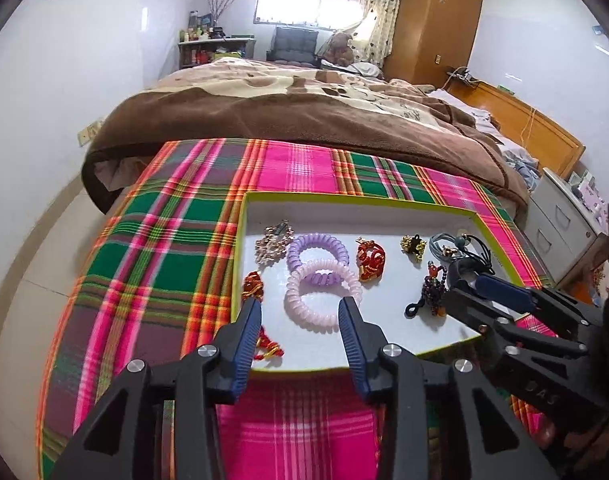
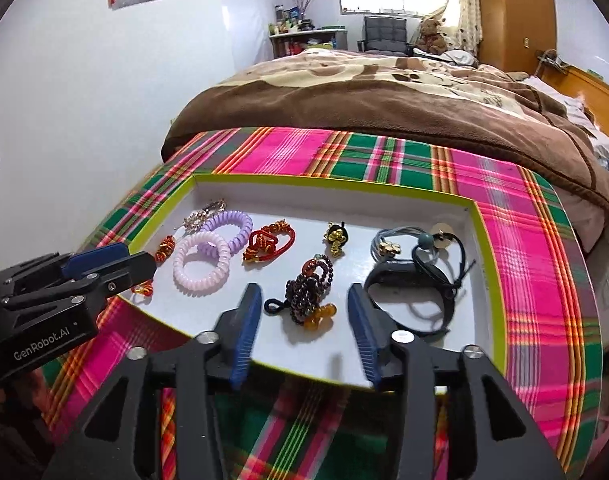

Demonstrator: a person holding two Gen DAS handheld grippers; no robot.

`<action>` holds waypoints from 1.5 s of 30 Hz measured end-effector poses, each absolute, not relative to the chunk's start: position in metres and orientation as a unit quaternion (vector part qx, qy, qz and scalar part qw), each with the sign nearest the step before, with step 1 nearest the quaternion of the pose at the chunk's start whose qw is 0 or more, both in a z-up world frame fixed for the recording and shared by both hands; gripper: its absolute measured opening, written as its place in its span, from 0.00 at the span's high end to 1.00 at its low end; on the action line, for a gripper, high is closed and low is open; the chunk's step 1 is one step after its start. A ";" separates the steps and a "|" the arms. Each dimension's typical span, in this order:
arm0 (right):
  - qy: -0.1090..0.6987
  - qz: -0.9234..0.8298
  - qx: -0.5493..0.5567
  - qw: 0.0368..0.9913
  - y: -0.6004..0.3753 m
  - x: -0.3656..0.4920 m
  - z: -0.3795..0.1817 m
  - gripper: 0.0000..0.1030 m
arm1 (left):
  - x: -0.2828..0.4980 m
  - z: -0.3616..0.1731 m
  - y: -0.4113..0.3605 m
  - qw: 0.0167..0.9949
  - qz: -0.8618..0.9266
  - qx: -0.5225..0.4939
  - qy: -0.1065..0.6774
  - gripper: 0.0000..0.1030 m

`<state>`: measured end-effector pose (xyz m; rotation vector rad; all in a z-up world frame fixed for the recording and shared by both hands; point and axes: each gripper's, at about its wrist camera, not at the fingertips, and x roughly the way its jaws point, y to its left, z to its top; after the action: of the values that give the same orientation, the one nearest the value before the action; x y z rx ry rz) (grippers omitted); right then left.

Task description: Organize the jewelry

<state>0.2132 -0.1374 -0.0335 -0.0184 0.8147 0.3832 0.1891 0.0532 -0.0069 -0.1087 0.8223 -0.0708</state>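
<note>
A white tray with a yellow-green rim (image 1: 344, 198) (image 2: 304, 182) lies on the plaid cloth and holds several pieces. My left gripper (image 1: 300, 304) is open above the tray's near edge, with the pink coil tie (image 1: 322, 294) lying beneath its tips, untouched. A purple coil tie (image 1: 316, 252) overlaps the pink one. My right gripper (image 2: 303, 289) is open too, and the dark bead bracelet with amber beads (image 2: 308, 292) rests on the tray between its fingers, free of them. A red knotted bracelet (image 2: 268, 242), a gold-black charm (image 2: 335, 237) and a black band (image 2: 408, 292) lie nearby.
The plaid cloth (image 1: 152, 240) covers the table around the tray. A bed with a brown blanket (image 1: 288, 116) stands just behind it. Grey drawers (image 1: 560, 224) are at the right, a wooden wardrobe (image 1: 436, 20) farther back.
</note>
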 end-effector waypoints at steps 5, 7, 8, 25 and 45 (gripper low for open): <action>0.383 0.178 0.005 0.906 -0.144 0.197 -0.027 0.53 | 0.171 -0.002 0.047 0.920 -0.013 -0.029 0.390 0.61; 0.381 0.169 0.002 0.909 -0.145 0.190 -0.025 0.53 | 0.164 -0.001 0.046 0.922 0.000 -0.023 0.387 0.61; 0.379 0.163 0.000 0.911 -0.147 0.185 -0.025 0.53 | 0.159 -0.001 0.045 0.923 0.008 -0.022 0.385 0.61; 0.342 0.135 0.002 0.930 -0.156 0.122 -0.012 0.53 | 0.094 0.014 0.023 0.942 0.007 -0.021 0.335 0.61; 0.331 0.139 0.018 0.933 -0.158 0.098 -0.008 0.53 | 0.073 0.020 0.012 0.944 -0.005 -0.026 0.329 0.61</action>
<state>0.0978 -0.1581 -0.0076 0.0361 0.6779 0.2851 0.0727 0.0125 0.0203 -0.0540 0.6706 -0.0106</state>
